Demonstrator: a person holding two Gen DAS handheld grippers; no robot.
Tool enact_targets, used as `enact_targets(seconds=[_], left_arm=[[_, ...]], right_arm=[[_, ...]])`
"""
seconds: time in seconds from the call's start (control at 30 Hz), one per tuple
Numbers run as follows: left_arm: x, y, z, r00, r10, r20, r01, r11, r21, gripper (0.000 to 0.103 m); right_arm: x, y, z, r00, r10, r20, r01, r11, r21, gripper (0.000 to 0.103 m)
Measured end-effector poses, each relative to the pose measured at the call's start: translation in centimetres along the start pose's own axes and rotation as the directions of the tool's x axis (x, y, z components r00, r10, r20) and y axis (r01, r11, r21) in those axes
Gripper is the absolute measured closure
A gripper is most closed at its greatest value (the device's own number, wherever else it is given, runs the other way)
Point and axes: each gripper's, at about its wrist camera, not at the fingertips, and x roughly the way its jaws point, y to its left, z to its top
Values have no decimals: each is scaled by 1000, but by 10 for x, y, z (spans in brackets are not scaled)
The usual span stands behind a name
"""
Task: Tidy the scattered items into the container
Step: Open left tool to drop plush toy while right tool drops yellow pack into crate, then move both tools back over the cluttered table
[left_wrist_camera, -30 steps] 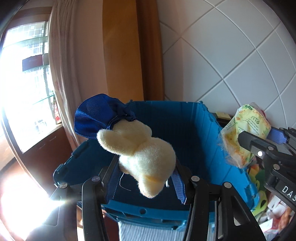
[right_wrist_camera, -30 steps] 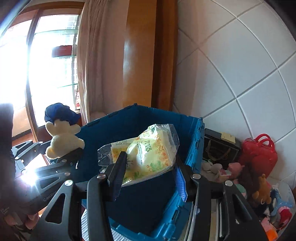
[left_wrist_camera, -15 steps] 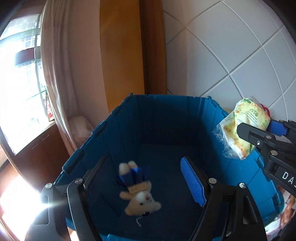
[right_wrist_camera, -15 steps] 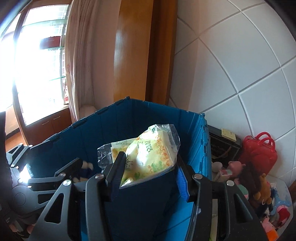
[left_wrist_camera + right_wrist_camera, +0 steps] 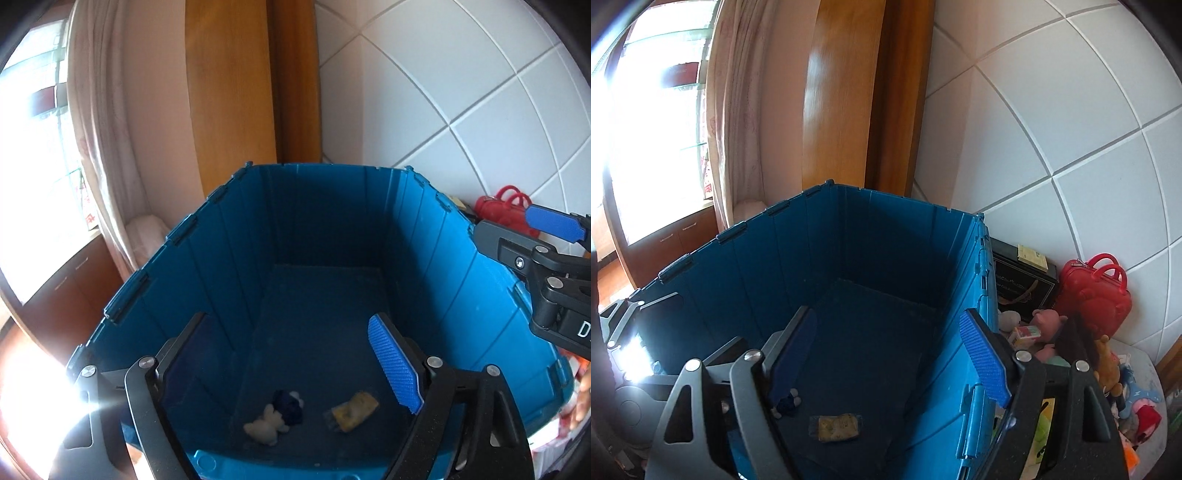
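Both claws hang over the big blue bin (image 5: 229,258) with nothing between their fingers. The left claw (image 5: 291,354) and right claw (image 5: 890,354) are opening. The plush toy (image 5: 275,417) and yellow snack bag (image 5: 351,410) lie on the bin's floor

- Deep blue crate (image 5: 461,266), dark inside.
- Cream plush toy (image 5: 266,428) with navy cap.
- Yellow printed packet (image 5: 351,406).
- Glossy red bag (image 5: 1093,291).
- White wall tiles (image 5: 461,74), grey grout.
- Bright blue ribbed finger pads (image 5: 395,365).
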Motion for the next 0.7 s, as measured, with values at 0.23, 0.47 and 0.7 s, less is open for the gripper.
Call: enact_targets(seconds=[0.23, 0.47, 0.7], left_arm=[[-8, -7, -12, 1000, -5, -23, 5, 1000, 12, 12], [-22, -11, -19, 1000, -6, -25, 6, 1000, 22, 12], [-40, -28, -27, 1000, -28, -6, 29, 999, 27, 12]], right_arm=[[-7, -1, -17, 999, 0, -52, 0, 1000, -2, 21], [-26, -5, -28, 998, -12, -60, 11, 1000, -15, 21], [-53, -25, -40, 999, -30, -44, 31, 1000, 6, 21]])
